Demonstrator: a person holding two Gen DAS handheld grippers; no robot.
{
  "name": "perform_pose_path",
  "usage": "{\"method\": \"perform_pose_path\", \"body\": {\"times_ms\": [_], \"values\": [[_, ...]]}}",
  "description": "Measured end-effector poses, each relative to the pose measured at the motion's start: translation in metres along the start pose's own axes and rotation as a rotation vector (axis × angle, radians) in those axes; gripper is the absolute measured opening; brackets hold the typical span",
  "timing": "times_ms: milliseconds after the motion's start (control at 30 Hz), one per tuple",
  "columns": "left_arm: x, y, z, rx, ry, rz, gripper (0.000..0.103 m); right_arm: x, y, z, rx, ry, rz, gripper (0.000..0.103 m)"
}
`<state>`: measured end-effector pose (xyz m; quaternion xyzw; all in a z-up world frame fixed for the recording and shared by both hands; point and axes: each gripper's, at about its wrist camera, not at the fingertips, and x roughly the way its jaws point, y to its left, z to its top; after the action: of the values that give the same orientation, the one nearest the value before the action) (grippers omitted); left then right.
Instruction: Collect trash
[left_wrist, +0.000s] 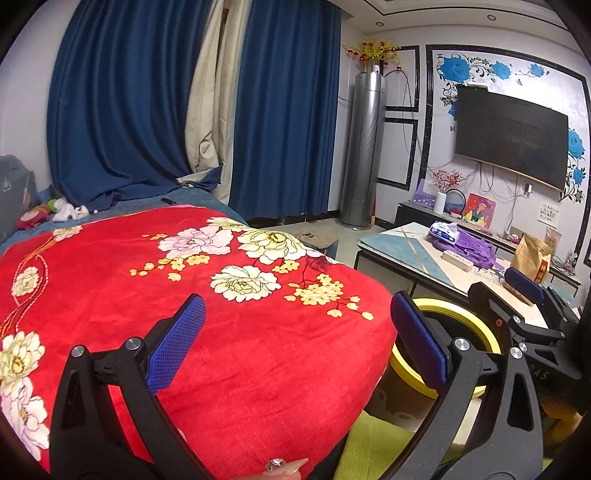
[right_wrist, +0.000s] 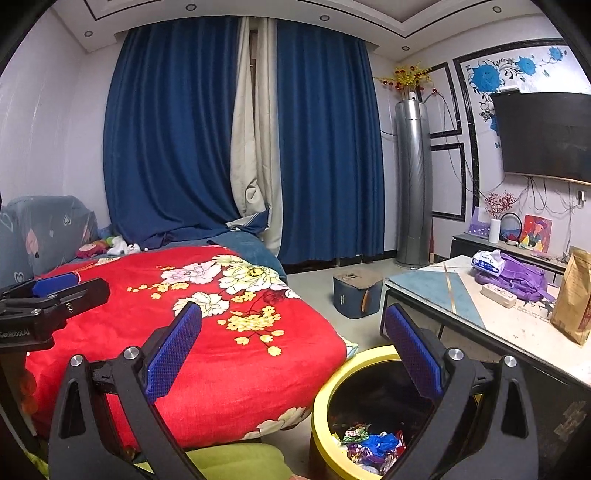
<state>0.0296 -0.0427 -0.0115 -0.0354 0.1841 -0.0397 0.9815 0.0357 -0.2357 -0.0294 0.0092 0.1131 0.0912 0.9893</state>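
A yellow-rimmed black trash bin (right_wrist: 325, 391) stands on the floor between the bed and the low table. Colourful wrappers (right_wrist: 373, 443) lie in its bottom. The bin's rim also shows in the left wrist view (left_wrist: 450, 314). My right gripper (right_wrist: 293, 350) is open and empty, above the bin's left rim. My left gripper (left_wrist: 297, 339) is open and empty, over the red flowered blanket (left_wrist: 184, 295). The right gripper shows in the left wrist view (left_wrist: 524, 291), and the left gripper in the right wrist view (right_wrist: 55, 291).
A low table (right_wrist: 443, 295) on the right holds a purple bag (right_wrist: 517, 277), a tissue pack (right_wrist: 487, 260), a power strip (right_wrist: 498, 295) and a brown paper bag (right_wrist: 574, 295). A dark box (right_wrist: 356, 295) sits on the floor. Soft toys (right_wrist: 107, 247) lie by the curtains.
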Motion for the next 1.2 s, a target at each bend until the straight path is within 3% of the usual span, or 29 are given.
{"method": "perform_pose_path", "body": {"times_ms": [1200], "values": [[0.0,-0.0027,-0.0021,0.006,0.005,0.002,0.092,0.0,-0.0006,-0.0014,0.016,0.004,-0.004,0.097]]}}
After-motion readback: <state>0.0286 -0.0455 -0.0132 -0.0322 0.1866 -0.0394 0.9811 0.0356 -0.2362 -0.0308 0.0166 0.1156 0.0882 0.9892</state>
